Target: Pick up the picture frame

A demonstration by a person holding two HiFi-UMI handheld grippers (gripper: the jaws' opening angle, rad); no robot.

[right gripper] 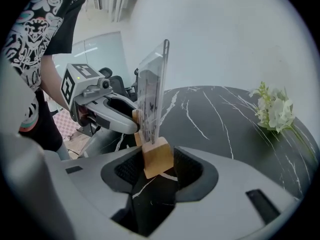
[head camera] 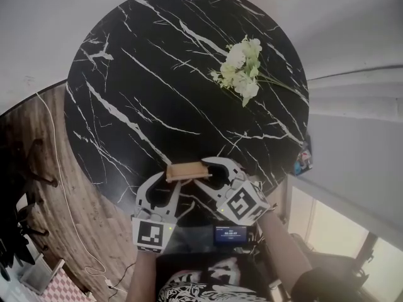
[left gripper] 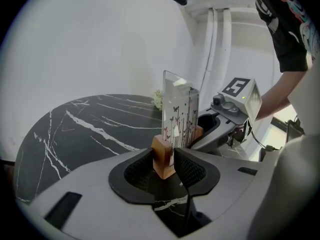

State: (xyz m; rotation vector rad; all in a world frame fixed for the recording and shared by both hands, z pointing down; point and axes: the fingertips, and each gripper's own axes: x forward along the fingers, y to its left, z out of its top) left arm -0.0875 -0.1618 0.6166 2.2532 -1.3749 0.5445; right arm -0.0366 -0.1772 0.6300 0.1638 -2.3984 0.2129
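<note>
A clear acrylic, wooden-based picture frame (head camera: 187, 170) stood by the round black marble table's (head camera: 126, 74) near edge. The left gripper (left gripper: 167, 164) pinched one base end. The right gripper (right gripper: 157, 164) had its jaws wide and loose around the other.

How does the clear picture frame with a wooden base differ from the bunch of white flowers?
The clear picture frame with a wooden base stands upright; the bunch of white flowers lies flat. The frame is at the near edge, the flowers on the far side. The frame is straight-edged, the flowers irregular. Both are on the round black marble table.
</note>
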